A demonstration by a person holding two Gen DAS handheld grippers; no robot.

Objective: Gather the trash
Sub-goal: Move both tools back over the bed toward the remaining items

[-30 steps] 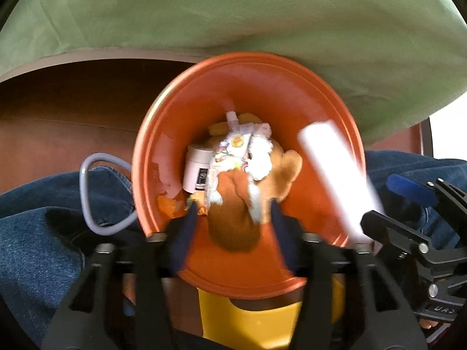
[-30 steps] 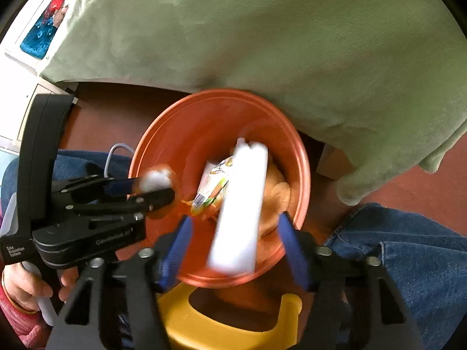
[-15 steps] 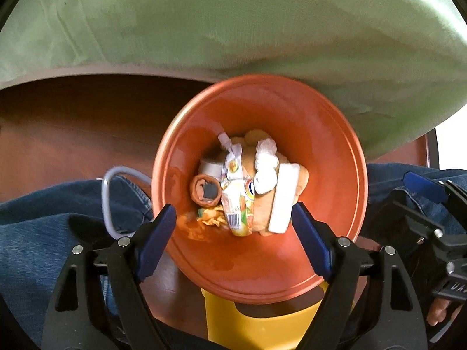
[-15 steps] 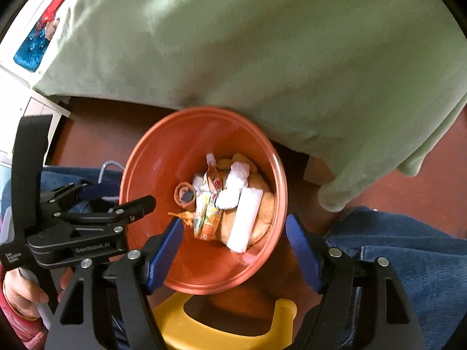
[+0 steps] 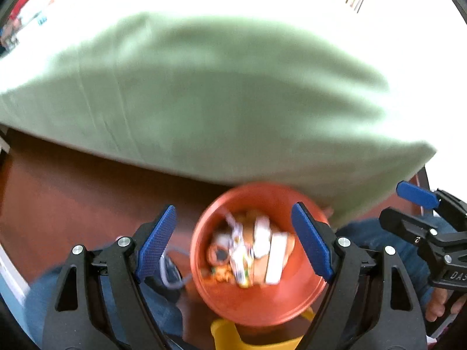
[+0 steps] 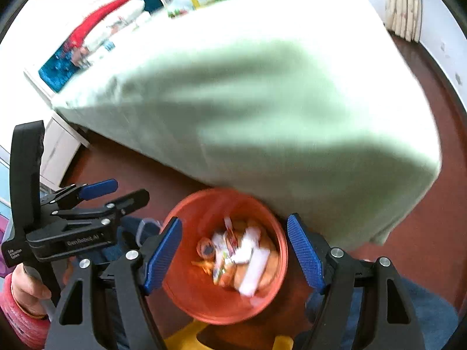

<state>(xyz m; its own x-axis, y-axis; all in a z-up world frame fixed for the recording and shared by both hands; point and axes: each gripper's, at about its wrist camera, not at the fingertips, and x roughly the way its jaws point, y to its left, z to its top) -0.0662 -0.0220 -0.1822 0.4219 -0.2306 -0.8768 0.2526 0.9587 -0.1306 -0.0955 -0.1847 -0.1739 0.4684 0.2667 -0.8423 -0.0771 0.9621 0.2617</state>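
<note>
An orange bucket [image 5: 256,303] stands on the floor below both grippers and also shows in the right wrist view [image 6: 189,297]. Inside lies trash [image 5: 248,253]: white wrappers, a small roll, a printed packet and orange scraps, blurred in both views [image 6: 236,256]. My left gripper [image 5: 233,242] is open and empty, held high above the bucket. My right gripper [image 6: 233,253] is open and empty too, above the bucket; it shows at the right edge of the left wrist view [image 5: 423,213]. The left gripper shows at the left of the right wrist view [image 6: 96,201].
A bed with a green sheet [image 5: 219,93] overhangs just behind the bucket [image 6: 277,110]. A yellow stool [image 5: 233,335] stands under the bucket. The person's jeans-clad legs [image 5: 43,300] flank it on a red-brown floor [image 5: 73,192]. A grey cable loop [image 5: 172,271] lies left of the bucket.
Both grippers have risen and pulled back from the bucket, which looks smaller now. The white wrapper and brown piece dropped a second ago now lie in the bucket.
</note>
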